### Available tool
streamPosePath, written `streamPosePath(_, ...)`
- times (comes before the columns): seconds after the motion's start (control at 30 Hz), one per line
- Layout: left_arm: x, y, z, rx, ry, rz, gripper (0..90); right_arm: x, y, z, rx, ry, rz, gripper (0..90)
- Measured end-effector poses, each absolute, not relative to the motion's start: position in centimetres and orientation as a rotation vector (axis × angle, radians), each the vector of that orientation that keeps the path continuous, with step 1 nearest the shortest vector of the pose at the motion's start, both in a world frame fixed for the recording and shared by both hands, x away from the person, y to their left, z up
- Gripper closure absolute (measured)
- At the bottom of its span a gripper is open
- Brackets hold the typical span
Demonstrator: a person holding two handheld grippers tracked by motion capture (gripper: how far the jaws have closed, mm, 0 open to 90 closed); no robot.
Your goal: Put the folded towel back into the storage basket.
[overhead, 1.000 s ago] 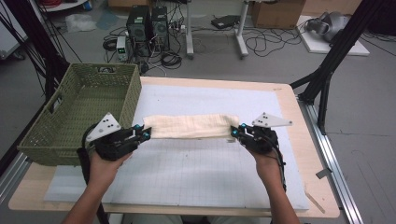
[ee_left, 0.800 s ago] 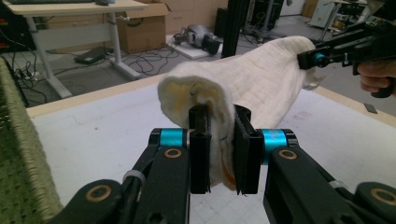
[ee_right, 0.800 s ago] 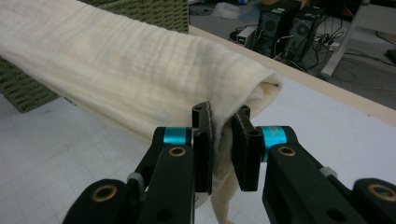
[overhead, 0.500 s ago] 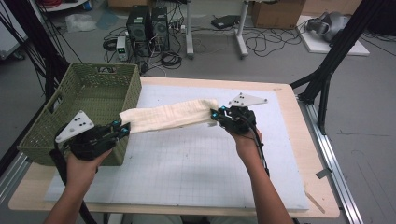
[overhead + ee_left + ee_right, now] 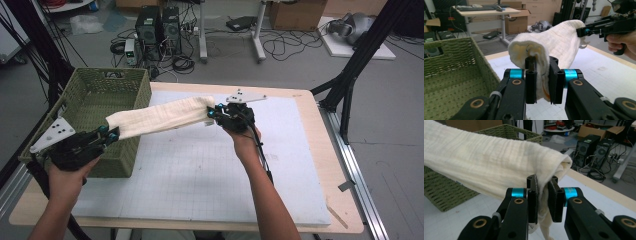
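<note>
1. The left gripper (image 5: 107,135) is clamped on one end of the folded cream towel (image 5: 160,116), beside the green wicker basket (image 5: 95,90).
2. The right gripper (image 5: 212,112) pinches the other end.
3. The towel hangs stretched between them, above the white mat (image 5: 210,175).

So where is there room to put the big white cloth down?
The green basket looks bare inside, its near part hidden behind the left gripper. The white mat is free between basket and right table edge, below the folded cloth. It is crowded only where the cloth hangs between the left and right gripper.
</note>
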State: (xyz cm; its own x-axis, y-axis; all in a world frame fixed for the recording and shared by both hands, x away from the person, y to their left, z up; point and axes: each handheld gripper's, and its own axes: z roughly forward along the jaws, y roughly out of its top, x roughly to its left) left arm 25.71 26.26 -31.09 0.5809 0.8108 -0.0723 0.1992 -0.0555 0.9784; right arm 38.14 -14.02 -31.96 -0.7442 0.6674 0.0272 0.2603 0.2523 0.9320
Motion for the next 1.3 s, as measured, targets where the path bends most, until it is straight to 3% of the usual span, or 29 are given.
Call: streamPosePath(1.3,22.9,35.7,-31.4,1.487,1.038,0.789,78.7,43.9,1.1,-28.7,0.664,2.251,1.51,80.5)
